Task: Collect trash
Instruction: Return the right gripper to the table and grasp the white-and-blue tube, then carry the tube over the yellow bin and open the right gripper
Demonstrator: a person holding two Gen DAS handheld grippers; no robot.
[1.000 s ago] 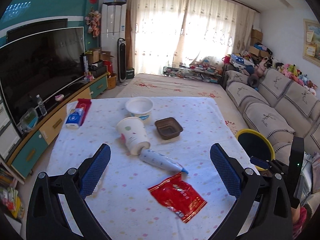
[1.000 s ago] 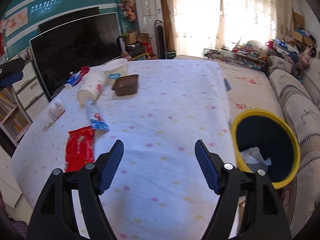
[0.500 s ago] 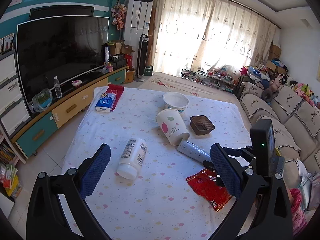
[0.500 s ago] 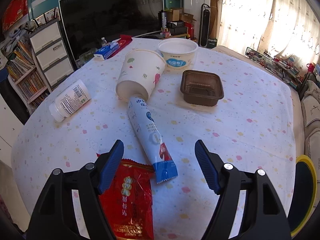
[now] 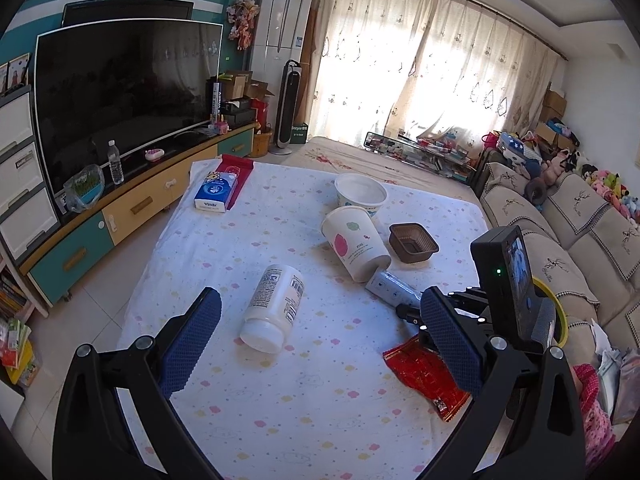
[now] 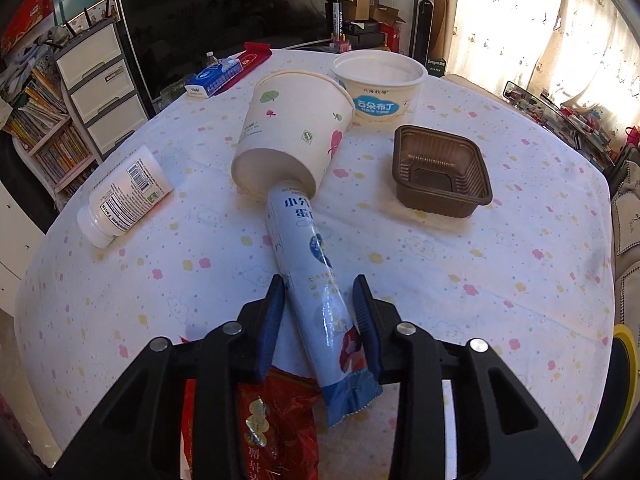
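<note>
You are sitting early in the collecting, as far as the pictures let me judge: nearly all the trash is lying out on the tabletop [image 6: 520,280]. The white bottle [image 6: 124,196] is lying on its side toward the left edge, the paper cup [image 6: 292,136] is tipped over in the middle, the pudding tub [image 6: 380,84] is standing behind it, the brown tray [image 6: 440,172] is sitting to the right, and the red wrapper [image 6: 276,420] is lying flat at the near edge. The yellow-rimmed bin [image 5: 558,320] is waiting just off the right side of the tabletop; what it is holding is hidden here.

Your right tool [image 6: 320,320] is reaching low over the near edge, pointing across the tabletop, with its fingers narrowed around the long white-and-blue tube packet [image 6: 312,272]. The pads are flanking the packet's lower half closely, seemingly touching it, and the packet's far end is resting against the base of the cup while its crimped tail is overlapping the red wrapper. It is not yet lifted, I judge.

Your left tool [image 5: 316,344] is hovering higher and further back, its fingers spread wide and holding nothing, with the bottle lying between and beyond them.
</note>
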